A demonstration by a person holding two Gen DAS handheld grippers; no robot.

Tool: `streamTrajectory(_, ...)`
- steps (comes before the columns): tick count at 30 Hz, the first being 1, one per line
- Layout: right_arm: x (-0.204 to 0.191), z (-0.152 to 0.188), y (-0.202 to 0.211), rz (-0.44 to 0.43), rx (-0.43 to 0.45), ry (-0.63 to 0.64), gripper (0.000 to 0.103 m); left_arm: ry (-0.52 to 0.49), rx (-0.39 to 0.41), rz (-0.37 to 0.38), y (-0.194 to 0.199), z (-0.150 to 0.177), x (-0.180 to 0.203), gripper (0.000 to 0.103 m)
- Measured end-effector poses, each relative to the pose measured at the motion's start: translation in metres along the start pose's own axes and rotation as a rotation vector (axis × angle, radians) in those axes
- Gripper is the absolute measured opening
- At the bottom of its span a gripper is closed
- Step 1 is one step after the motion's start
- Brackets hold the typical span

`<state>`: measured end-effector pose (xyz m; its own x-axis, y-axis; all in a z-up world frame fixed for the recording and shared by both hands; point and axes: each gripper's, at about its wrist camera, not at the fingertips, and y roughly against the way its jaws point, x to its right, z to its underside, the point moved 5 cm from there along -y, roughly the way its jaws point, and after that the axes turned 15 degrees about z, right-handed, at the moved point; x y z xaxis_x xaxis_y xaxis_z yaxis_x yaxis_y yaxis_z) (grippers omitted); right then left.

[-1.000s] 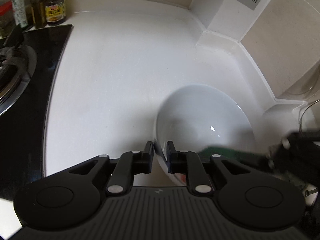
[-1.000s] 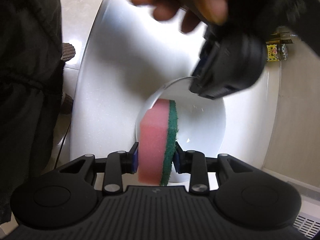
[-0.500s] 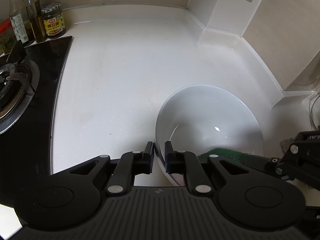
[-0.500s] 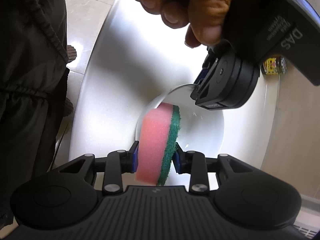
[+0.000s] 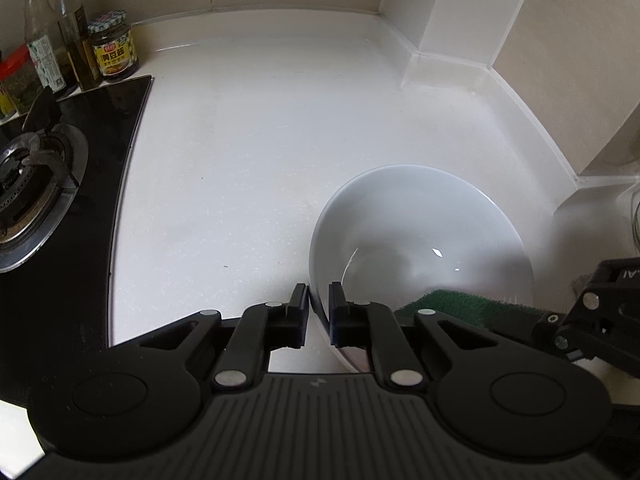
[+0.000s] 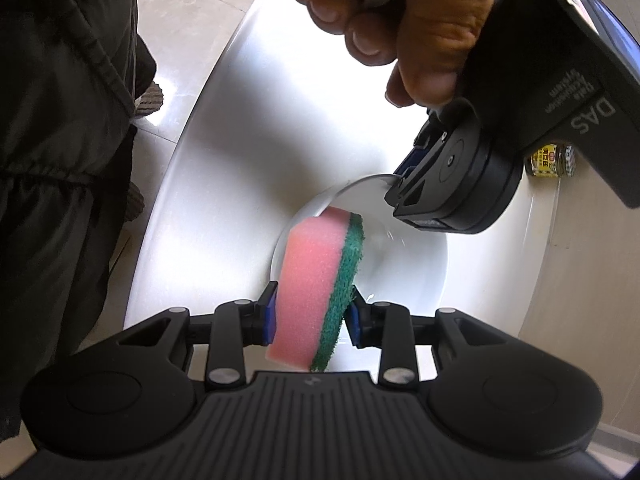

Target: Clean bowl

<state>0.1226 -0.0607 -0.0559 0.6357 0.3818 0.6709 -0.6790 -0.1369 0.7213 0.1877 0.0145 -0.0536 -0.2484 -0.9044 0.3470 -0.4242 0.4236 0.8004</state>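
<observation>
A white bowl [image 5: 420, 232] sits on the white counter. My left gripper [image 5: 319, 308] is shut on the bowl's near rim, one finger inside and one outside. In the right wrist view my right gripper [image 6: 311, 316] is shut on a pink sponge with a green scouring face [image 6: 316, 276]. The sponge's far end reaches over the rim of the bowl [image 6: 404, 276]. The sponge's green face [image 5: 460, 308] shows in the left wrist view at the bowl's near right rim. The left gripper [image 6: 404, 184] shows from the side there, with the person's hand above it.
A black gas hob [image 5: 52, 184] lies left of the bowl. Sauce bottles and a jar [image 5: 114, 50] stand at the back left against the wall. A wall corner and ledge [image 5: 448, 60] run along the back right. The person's dark clothing [image 6: 60, 140] fills the left of the right wrist view.
The sponge has tilted and pushed further over the bowl's rim. The left gripper has kept its hold on the rim while its camera drew back, showing more of the counter.
</observation>
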Motion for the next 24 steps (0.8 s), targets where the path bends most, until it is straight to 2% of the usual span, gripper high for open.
streamTrajectory(3,-0.002,0.011,-0.005,-0.004,-0.018,-0.006,0.029,-0.021,-0.008,0.030,-0.001,-0.002,-0.003,0.012)
streamTrajectory(5,0.001,0.007,-0.008,-0.006,-0.040,-0.016,0.029,-0.037,-0.014,0.059,-0.002,-0.005,-0.005,0.012)
streamTrajectory(6,-0.003,-0.006,-0.018,-0.005,-0.050,-0.006,0.029,-0.046,-0.017,0.072,-0.002,-0.006,-0.007,0.013)
streamTrajectory(9,-0.039,-0.071,-0.073,-0.013,-0.078,0.018,0.029,-0.082,-0.033,0.102,-0.004,-0.009,-0.008,0.014)
streamTrajectory(13,-0.041,-0.077,-0.085,-0.008,-0.122,0.046,0.029,-0.099,-0.055,0.154,-0.008,-0.015,-0.012,0.018)
streamTrajectory(16,-0.042,-0.078,-0.092,-0.010,-0.145,0.056,0.029,-0.051,-0.044,0.183,-0.009,-0.015,-0.017,0.021)
streamTrajectory(18,-0.041,-0.079,-0.096,-0.020,-0.156,0.048,0.029,-0.010,-0.032,0.180,-0.005,-0.010,-0.019,0.025)
streamTrajectory(21,-0.041,-0.080,-0.100,-0.028,-0.172,0.039,0.029,0.039,-0.012,0.166,0.002,0.000,-0.018,0.025)
streamTrajectory(24,-0.041,-0.076,-0.092,-0.045,-0.178,0.026,0.029,0.037,0.022,0.138,0.004,0.007,-0.011,0.021)
